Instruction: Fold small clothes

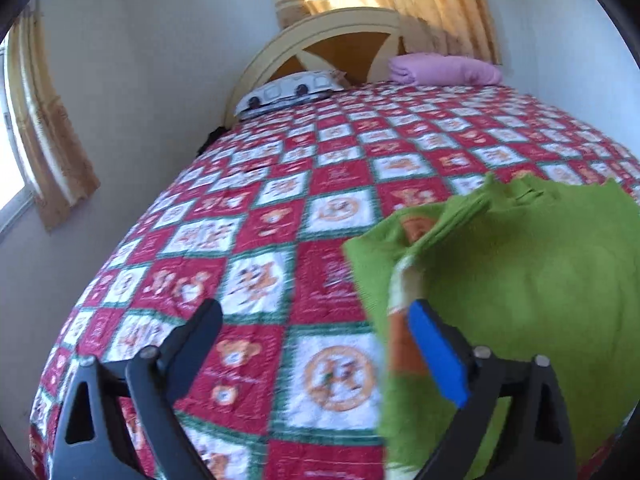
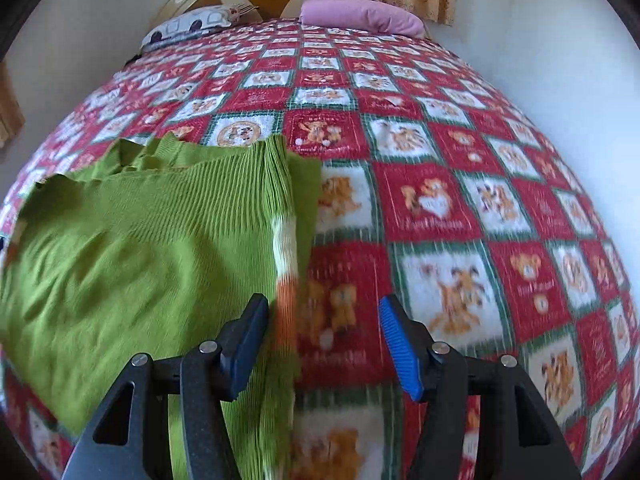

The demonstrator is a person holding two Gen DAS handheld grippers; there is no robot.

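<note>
Green top [image 2: 132,248] lies on the near side of the bed [image 2: 460,208]. Both my left gripper [image 1: 316,316] and right gripper [image 2: 324,312] fingers are wide open, holding nothing. I'd pinch the striped edge cleanly before folding.

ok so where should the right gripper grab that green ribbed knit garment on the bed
Probably the green ribbed knit garment is best taken at its striped right-hand edge, which lies just left of the open right gripper. Come in low from the right, over the red checked quilt, so one finger slides under that free, layered edge and the other closes on top.
</note>
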